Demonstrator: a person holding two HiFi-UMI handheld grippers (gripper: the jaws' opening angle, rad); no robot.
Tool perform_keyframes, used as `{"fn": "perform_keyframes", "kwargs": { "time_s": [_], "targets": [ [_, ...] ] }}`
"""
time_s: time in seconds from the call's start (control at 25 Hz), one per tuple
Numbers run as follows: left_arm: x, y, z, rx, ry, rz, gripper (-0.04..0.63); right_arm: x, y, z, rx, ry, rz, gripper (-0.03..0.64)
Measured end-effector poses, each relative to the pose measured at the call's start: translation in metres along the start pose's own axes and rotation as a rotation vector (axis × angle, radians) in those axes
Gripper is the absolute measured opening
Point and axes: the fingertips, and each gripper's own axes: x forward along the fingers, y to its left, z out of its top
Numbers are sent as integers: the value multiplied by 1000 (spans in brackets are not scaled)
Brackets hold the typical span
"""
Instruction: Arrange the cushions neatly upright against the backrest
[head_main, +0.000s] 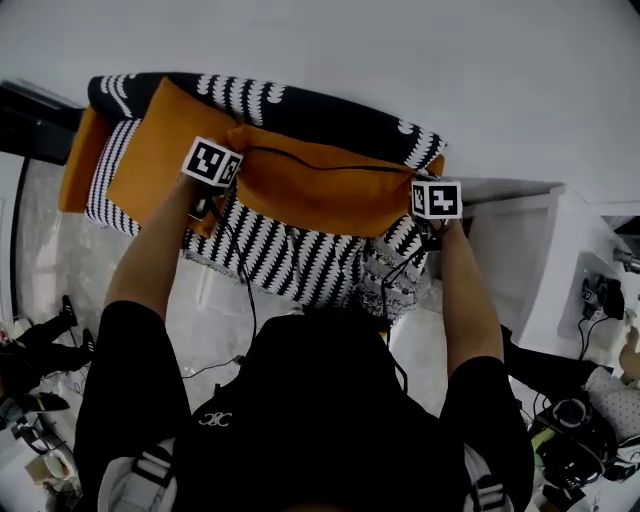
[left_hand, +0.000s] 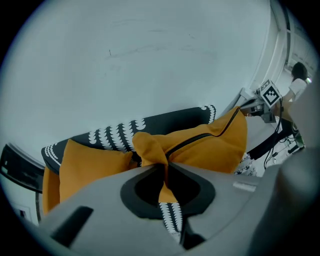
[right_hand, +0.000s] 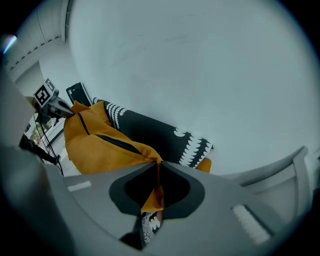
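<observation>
Head view: holding the orange cushion (head_main: 320, 190) lengthwise above the patterned seat (head_main: 280, 258), just before the backrest (head_main: 300, 104), left gripper (head_main: 212, 172) at one end, right gripper (head_main: 432, 205) at the other; second cushion (head_main: 155, 150) leaning on the backrest alongside. Left gripper view: clamped tight on a bunched corner of the orange cushion. Right gripper view: likewise pinched shut on the opposite corner.

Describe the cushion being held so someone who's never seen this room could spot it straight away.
Look for the sofa with a black-and-white patterned cover against the pale wall. Among its orange cushions, this cushion spans the middle, pinched at either end by the left gripper and the right gripper, with a dark zip along its top.
</observation>
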Motion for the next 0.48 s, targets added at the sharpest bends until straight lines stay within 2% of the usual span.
{"fn": "perform_keyframes", "kwargs": {
  "time_s": [0.48],
  "targets": [
    [41, 31, 55, -49, 5, 26, 31, 45, -32, 45, 80, -6, -13, 32]
  ]
}}
